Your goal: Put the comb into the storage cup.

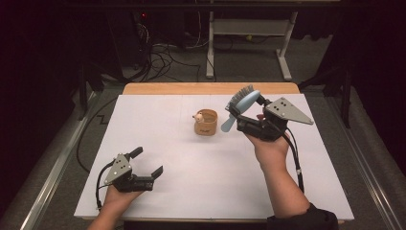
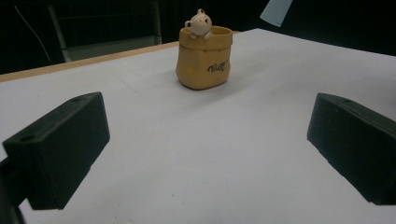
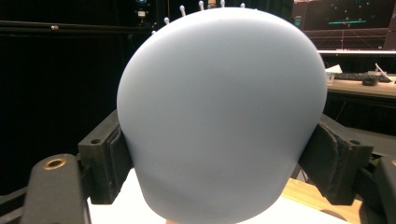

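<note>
Between the two pads of the right gripper (image 1: 249,114) sits the wide blue head of a brush (image 1: 243,106), pinched across its smooth back and held up in the air above the counter (image 1: 158,139), bristles turned away from the hand and the handle slanting down toward the cup (image 1: 206,122). That back is rounded and slick, as the right gripper view shows (image 3: 219,112), so I judge the main risk to be the head squirming or rotating between the pads, more so if the handle bumps something on the way down; a slip would drop the brush onto the counter or knock it off the far edge. Just beside and below the handle tip stands the small tan cup with a bear figure (image 2: 200,23) perched on its rim. It looks light and soft-sided, so a handle that comes in slanted, or catches the bear or the rim, could tip or shove it rather than slide in. Nearer the person, well apart from the cup, the left gripper (image 1: 143,163) rests low with its jaws spread and nothing between them, too far off to steady the cup if it starts to tilt.
</note>
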`<state>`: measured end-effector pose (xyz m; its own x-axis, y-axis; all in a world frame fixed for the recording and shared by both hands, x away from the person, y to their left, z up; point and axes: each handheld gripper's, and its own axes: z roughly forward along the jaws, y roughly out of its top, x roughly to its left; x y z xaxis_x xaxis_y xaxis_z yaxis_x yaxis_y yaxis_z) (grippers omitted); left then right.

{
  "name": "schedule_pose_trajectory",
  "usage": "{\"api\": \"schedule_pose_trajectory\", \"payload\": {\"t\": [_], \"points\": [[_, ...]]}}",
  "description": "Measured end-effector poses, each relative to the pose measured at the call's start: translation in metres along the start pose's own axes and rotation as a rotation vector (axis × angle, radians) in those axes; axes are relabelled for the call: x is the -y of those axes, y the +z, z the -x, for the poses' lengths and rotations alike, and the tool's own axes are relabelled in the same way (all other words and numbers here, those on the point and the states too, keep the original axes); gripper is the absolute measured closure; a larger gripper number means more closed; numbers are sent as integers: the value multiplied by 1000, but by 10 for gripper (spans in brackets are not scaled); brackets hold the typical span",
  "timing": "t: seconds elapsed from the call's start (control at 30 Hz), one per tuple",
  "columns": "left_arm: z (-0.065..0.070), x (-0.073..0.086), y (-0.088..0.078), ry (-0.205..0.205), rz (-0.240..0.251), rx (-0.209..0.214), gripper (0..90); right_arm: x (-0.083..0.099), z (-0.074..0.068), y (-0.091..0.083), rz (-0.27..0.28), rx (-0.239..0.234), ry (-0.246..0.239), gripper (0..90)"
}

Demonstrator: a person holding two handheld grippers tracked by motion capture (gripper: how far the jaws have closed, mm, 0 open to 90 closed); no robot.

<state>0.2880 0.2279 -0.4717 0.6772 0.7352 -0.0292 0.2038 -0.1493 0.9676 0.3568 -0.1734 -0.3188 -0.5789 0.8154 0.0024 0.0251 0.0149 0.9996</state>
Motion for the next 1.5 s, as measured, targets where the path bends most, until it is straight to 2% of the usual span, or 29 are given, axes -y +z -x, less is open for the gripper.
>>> {"api": "schedule_pose_trajectory", "payload": {"t": [0.63, 1.07, 1.5], "points": [[1, 1, 0, 6, -7, 11, 0, -5, -9, 33, -2, -3, -11, 208], [1, 0, -1, 10, 2, 16, 0, -2, -7, 60, -5, 5, 6, 208], [1, 0, -1, 6, 9, 20, 0, 0, -5, 75, -12, 17, 11, 207]]}}
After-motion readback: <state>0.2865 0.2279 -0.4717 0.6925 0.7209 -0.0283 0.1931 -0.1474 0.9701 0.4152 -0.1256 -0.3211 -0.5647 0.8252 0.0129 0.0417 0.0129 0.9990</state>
